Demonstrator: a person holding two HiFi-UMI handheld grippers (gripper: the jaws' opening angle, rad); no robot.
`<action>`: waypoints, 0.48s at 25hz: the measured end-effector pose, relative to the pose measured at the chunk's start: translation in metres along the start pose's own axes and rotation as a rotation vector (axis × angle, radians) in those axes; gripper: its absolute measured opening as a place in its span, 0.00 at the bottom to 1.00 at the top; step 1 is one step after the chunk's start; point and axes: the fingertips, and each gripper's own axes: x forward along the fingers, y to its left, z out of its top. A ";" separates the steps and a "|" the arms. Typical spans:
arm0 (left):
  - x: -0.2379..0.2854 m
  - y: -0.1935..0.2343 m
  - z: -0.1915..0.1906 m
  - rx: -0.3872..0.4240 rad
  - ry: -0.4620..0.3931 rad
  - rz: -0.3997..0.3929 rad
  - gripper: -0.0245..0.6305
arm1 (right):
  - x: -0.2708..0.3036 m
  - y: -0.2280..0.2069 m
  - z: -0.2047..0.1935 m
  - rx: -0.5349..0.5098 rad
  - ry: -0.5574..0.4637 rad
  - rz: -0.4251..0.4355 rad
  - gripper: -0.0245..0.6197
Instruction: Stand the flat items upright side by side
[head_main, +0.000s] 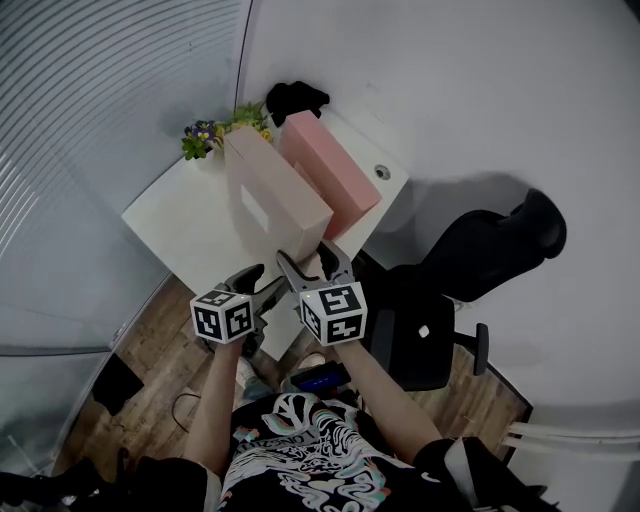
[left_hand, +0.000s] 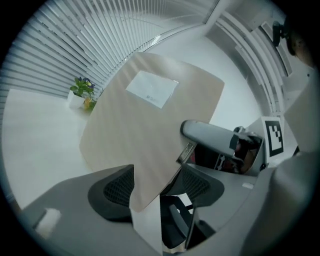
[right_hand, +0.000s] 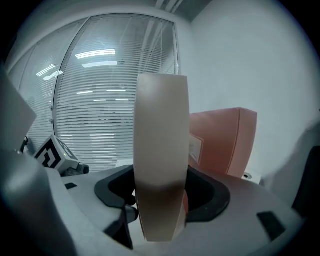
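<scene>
Pink box (head_main: 335, 172) stands upright along the right edge of the counter (head_main: 178, 222); your left gripper (head_main: 262, 283) and right gripper (head_main: 312, 264) jaws both clamp the beige box (head_main: 272, 195) near-upright beside it, not yet released.

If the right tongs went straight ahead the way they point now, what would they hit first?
The beige box: the right tongs grip its edge, so it fills the line ahead. The pink box stands off to the right.
</scene>
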 end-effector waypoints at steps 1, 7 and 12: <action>0.000 -0.002 0.002 -0.009 -0.013 -0.010 0.47 | -0.001 -0.001 -0.004 0.002 0.009 -0.003 0.50; 0.004 -0.005 -0.001 0.010 -0.001 -0.013 0.47 | -0.001 -0.003 -0.027 0.036 0.063 0.000 0.50; 0.003 -0.002 -0.008 0.012 0.020 -0.005 0.46 | 0.000 0.000 -0.038 0.034 0.095 0.012 0.50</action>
